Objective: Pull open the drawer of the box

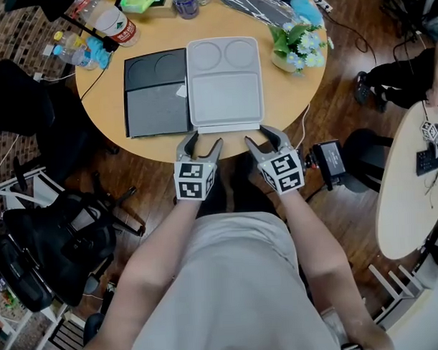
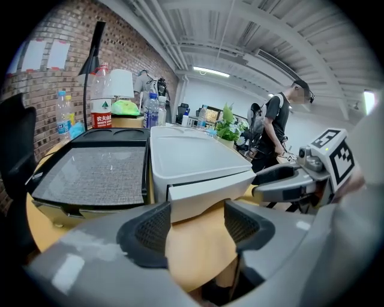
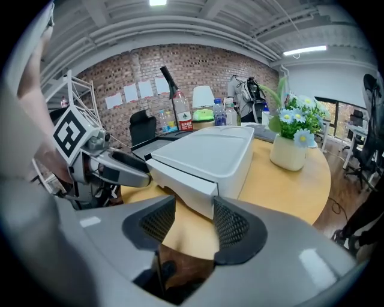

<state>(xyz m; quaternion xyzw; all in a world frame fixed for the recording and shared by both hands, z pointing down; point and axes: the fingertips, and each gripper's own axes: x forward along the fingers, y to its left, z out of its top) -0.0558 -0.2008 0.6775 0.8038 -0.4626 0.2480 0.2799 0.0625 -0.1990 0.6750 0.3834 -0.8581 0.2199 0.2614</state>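
A white box (image 1: 224, 81) lies on the round wooden table (image 1: 302, 96), and its drawer (image 1: 228, 127) faces me at the near edge, standing out a little. My left gripper (image 1: 203, 141) is open just in front of the drawer's left end. My right gripper (image 1: 264, 137) is open in front of its right end. In the left gripper view the drawer front (image 2: 210, 195) shows beyond the spread jaws of that gripper (image 2: 198, 225), and no pad presses on it. In the right gripper view the drawer's corner (image 3: 186, 186) sits just past the open gripper (image 3: 195, 219), untouched.
A black box (image 1: 156, 90) lies against the white box's left side. A pot of flowers (image 1: 295, 49) stands at the right, bottles (image 1: 106, 20) at the back left. A black chair (image 1: 56, 241) is at my left, a second table (image 1: 410, 193) at my right. A person (image 2: 273, 129) stands beyond.
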